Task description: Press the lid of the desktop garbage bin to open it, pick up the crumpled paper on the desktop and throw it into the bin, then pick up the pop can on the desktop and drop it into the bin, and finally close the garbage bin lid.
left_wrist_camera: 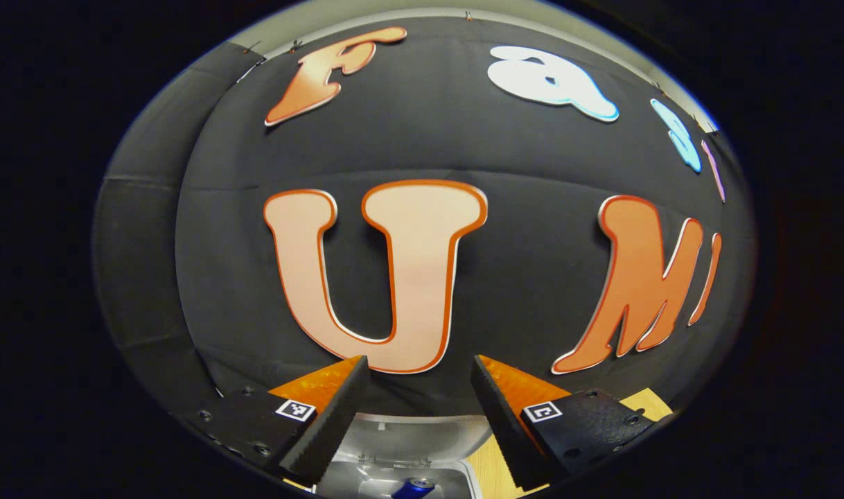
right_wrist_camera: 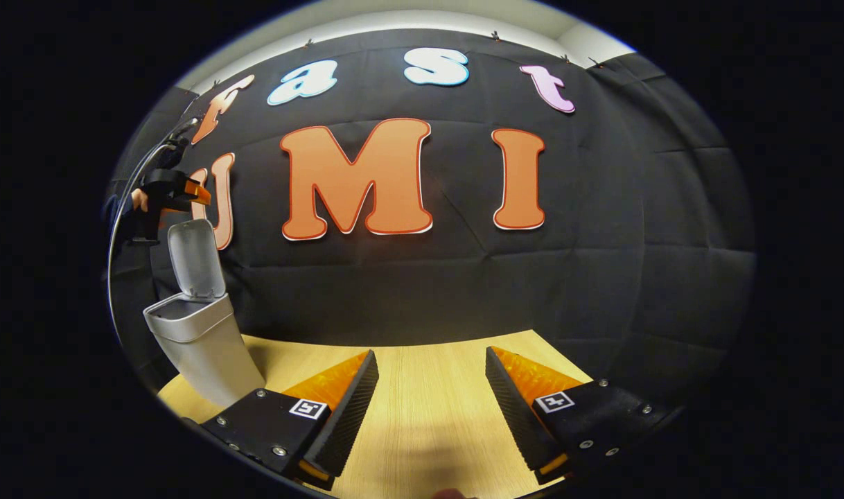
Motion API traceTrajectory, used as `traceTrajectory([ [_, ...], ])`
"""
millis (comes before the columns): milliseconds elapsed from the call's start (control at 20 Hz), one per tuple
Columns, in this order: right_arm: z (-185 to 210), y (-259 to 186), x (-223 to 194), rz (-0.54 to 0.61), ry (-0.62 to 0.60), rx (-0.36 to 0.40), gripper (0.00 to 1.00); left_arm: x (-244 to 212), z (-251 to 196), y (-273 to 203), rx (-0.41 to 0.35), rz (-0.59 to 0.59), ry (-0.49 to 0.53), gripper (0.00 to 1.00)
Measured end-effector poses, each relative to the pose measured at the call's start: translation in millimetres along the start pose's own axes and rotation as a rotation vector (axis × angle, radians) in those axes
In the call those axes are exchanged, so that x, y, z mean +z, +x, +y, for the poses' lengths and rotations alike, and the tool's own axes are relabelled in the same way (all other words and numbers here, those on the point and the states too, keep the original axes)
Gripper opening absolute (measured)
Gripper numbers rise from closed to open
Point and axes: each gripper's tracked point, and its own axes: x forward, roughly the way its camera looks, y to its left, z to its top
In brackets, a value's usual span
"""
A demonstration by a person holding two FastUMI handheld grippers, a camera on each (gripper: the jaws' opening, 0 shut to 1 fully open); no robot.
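Silver-grey plastic bin (right_wrist_camera: 199, 331) sits at the far left corner of the wooden table (right_wrist_camera: 429, 402) in the right gripper view, lid (right_wrist_camera: 196, 258) flipped up and standing nearly vertical on its back hinge. From the left gripper view you look straight down into the open mouth, and there's a blue pop can (left_wrist_camera: 413, 488) already lying inside. I can't make out the crumpled paper in there; it may be under the can or just out of frame.

So by my read the only thing left is shutting the lid.

Left gripper (left_wrist_camera: 420, 378) hangs right above the bin with its jaws spread, nothing between them. You can also spot it in the right gripper view, up over the raised lid. Right gripper (right_wrist_camera: 430, 374) sits low over the near part of the table, jaws spread too, holding nothing, well apart from the bin.

What could go wrong from here:
- The lid stands almost upright, so a push from the wrong side would just jam it against the hinge instead of swinging it down.
- The bin looks light and sits close to the table's left edge. A sideways shove could slide it or tip it off.
- If the can's top pokes above the rim, the lid may not latch. Hard to tell from here.
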Motion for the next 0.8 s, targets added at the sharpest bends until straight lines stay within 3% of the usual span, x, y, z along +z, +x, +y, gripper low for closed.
traceTrajectory([
  [100, -7.5, -1.2, 0.2, -0.003, -0.002, -0.02, 0.93, -27.7, 2.5, 5.8, 0.003, 0.095, -0.012, 0.93],
  [250, -15.6, -2.6, -2.8, 0.001, 0.006, -0.043, 0.93, -25.2, 0.1, -12.5, 0.001, 0.046, -0.012, 0.95],
  [450, -18.3, -1.4, -9.8, 0.017, 0.012, -0.048, 0.93, -56.8, -2.4, -65.2, -0.022, 0.067, 0.013, 0.95],
  [600, -20.3, 0.4, -6.6, 0.01, 0.003, -0.046, 0.93, -85.6, 2.6, -101.9, 0.003, 0.041, -0.026, 0.91],
  [800, -22.2, 4.8, -3.3, 0.004, -0.006, -0.043, 0.93, -153.9, 1.3, -131.9, 0.023, 0.11, -0.012, 0.91],
])
